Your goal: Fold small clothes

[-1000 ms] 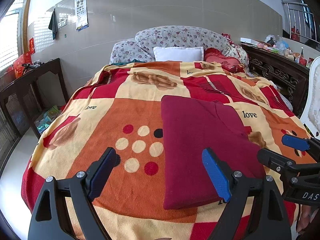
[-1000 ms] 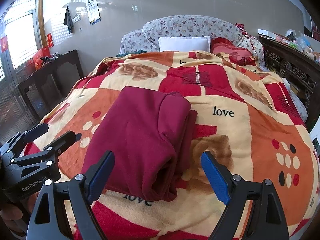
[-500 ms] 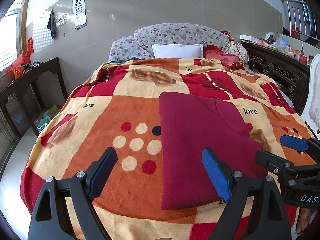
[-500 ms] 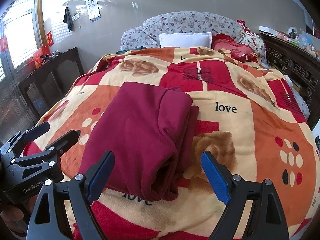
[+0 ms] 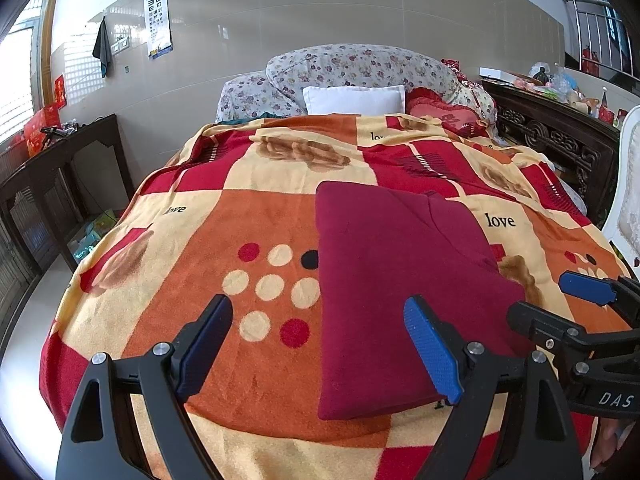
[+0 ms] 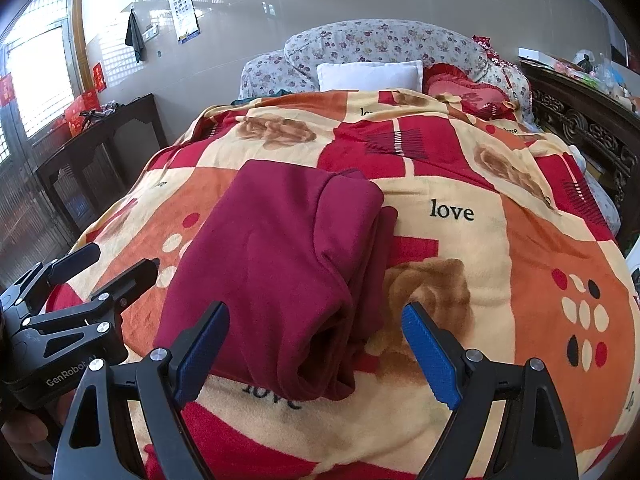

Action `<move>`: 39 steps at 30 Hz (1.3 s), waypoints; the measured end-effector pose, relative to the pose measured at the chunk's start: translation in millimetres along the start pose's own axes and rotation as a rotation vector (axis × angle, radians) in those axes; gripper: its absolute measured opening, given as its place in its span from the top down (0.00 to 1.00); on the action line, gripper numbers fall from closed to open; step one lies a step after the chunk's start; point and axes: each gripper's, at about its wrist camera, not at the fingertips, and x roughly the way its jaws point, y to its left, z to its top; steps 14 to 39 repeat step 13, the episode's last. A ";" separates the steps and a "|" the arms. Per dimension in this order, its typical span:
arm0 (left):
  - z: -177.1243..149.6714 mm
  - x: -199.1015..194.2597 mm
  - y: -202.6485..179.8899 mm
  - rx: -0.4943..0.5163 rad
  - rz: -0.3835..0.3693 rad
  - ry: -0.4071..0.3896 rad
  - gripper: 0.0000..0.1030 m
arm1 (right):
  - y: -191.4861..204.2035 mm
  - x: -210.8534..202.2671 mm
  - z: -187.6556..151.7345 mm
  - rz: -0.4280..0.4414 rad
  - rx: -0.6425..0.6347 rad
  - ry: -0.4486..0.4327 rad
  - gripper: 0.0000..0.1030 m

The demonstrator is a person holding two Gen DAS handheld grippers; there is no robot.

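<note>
A dark red garment (image 5: pixel 384 280) lies folded into a long rectangle on the patterned blanket (image 5: pixel 248 232), near the bed's foot. In the right wrist view the garment (image 6: pixel 280 264) shows its stacked folded layers at the near right end. My left gripper (image 5: pixel 320 352) is open and empty, held just short of the garment's near left corner. My right gripper (image 6: pixel 316 352) is open and empty, held just short of the garment's near right end. Each gripper shows at the edge of the other's view.
Floral pillows and a white pillow (image 5: pixel 354 98) lie at the bed's head. A dark wooden side table (image 5: pixel 52 184) stands left of the bed. A carved dark cabinet (image 5: pixel 560 144) with clutter runs along the right. A white chair (image 5: pixel 628 200) stands at the right edge.
Both grippers have drawn back a little from the garment and tilted up slightly. Both stayed open. The garment has not moved.
</note>
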 end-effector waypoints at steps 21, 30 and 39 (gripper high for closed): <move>-4.5 2.3 -7.2 0.024 -0.012 -0.014 0.16 | -6.0 0.9 -0.8 -0.003 0.004 0.007 0.11; -4.5 2.3 -7.2 0.024 -0.012 -0.014 0.16 | -6.0 0.9 -0.8 -0.003 0.004 0.007 0.11; -4.5 2.3 -7.2 0.024 -0.012 -0.014 0.16 | -6.0 0.9 -0.8 -0.003 0.004 0.007 0.11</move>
